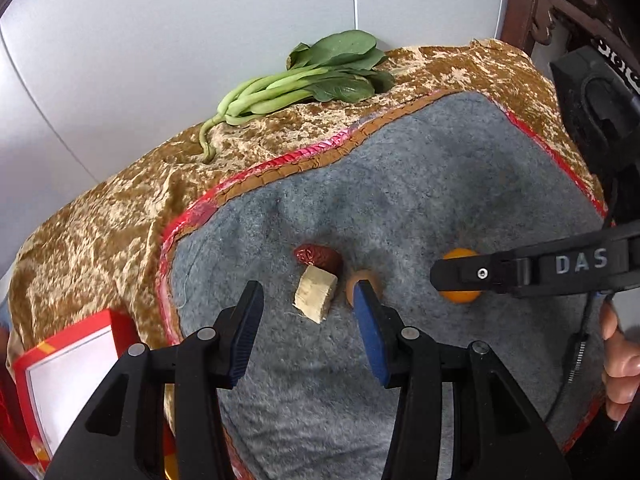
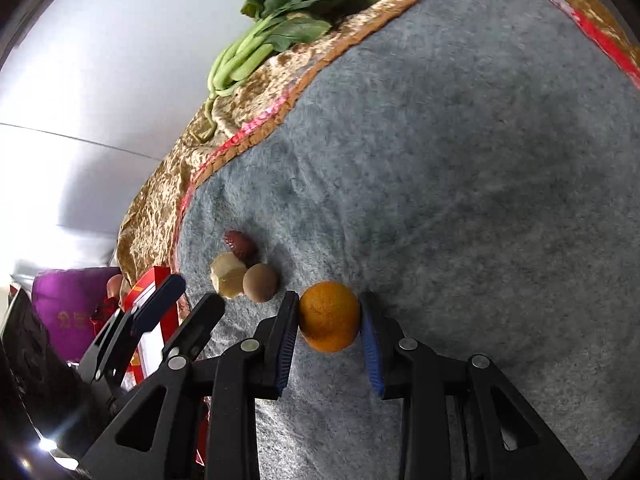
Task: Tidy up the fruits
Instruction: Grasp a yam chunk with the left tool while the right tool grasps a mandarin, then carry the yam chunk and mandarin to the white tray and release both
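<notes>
- The tabletop itself is hidden: a crumpled gold-and-brown patterned cloth covers it, and a grey felt mat with a red pleated border lies on the cloth. The lower edge of the mat is cut off in both views.
- A bunch of green leafy stalks lies on the cloth at the far edge, near the pale wall; in the right wrist view its leaf tips run out of the frame.
- A red box with a white panel sits at the left edge of the cloth, partly cut off; any print on it is too small to make out.
- A purple bag with gold print shows at the far left of the right wrist view; its writing cannot be read.
- The right hand-held gripper is narrow, both blue pads pressing the sides of a small round orange fruit that rests on the mat. Its arm bears the white letters "DAS"; more lettering may be hidden.
- The left hand-held gripper stands partly open with nothing between its fingers, above the mat.
- A pale beige cut chunk, a wrinkled dark red fruit and a round brown fruit touch in a cluster left of the orange; in the left wrist view a fingertip half hides the brown one.
- Fingers of a person's hand are cut off at the right edge.
</notes>
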A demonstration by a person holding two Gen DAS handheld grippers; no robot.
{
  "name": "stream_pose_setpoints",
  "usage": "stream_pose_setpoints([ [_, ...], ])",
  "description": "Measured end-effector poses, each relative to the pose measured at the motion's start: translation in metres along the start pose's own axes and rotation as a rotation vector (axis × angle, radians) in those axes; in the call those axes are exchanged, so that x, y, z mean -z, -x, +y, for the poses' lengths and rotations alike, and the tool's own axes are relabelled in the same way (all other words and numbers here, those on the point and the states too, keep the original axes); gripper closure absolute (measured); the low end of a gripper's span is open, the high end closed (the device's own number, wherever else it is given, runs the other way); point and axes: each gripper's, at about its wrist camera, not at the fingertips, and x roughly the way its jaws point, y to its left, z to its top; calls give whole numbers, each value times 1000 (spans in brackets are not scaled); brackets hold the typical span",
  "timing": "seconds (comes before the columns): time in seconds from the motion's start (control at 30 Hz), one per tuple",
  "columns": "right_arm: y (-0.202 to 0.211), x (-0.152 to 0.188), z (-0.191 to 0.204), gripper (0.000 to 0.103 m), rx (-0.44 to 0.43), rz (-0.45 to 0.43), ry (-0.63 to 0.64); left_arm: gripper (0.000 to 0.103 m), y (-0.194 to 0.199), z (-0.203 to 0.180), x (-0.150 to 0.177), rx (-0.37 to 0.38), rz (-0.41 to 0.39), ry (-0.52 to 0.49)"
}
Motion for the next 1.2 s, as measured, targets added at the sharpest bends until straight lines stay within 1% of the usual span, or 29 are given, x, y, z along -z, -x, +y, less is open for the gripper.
stream_pose_setpoints([
  [0.1, 0, 0, 2, 73, 2, 2, 9, 58, -11, 6, 2, 1, 18, -17],
  [0.17, -7, -1, 9, 72, 10, 5, 11, 58, -16, 9, 4, 11, 28, -23],
  [0.23, -12, -2, 12, 72, 8, 9, 7, 58, -19, 11, 4, 30, 21, -28],
  [0.3, -13, -2, 12, 72, 8, 8, 6, 59, -22, 9, 1, 33, 7, -46],
  [0.33, -14, -2, 13, 72, 8, 8, 7, 62, -24, 6, 1, 38, 7, -60],
  [0.37, -14, -2, 14, 72, 10, 7, 9, 68, -26, 4, 0, 44, 12, -72],
  [0.4, -14, -2, 13, 72, 11, 7, 11, 73, -29, 1, -1, 50, 21, -82],
  [0.43, -14, -2, 13, 72, 12, 6, 11, 75, -32, -1, 0, 51, 28, -90],
  [0.5, -14, -3, 13, 72, 14, 6, 12, 83, -34, -5, 1, 49, 29, -101],
  [0.53, -14, -3, 14, 72, 15, 5, 12, 85, -33, -4, 1, 58, 27, -90],
  [0.67, -11, -2, 16, 73, 5, -3, 23, 86, -21, 2, 1, 70, -4, -20],
  [0.8, -4, 0, 24, 73, -12, -19, 48, 86, 0, 5, 7, 60, -33, 27],
  [0.93, 1, 5, 37, 73, -37, -31, 89, 86, 29, 3, 17, -12, -63, 50],
  [1.03, 3, 11, 53, 72, -62, -34, 139, 86, 51, 7, 27, -77, -106, 75],
  [1.2, -3, 27, 84, 72, -90, -26, 243, 86, 84, 25, 53, -197, -156, 161],
])
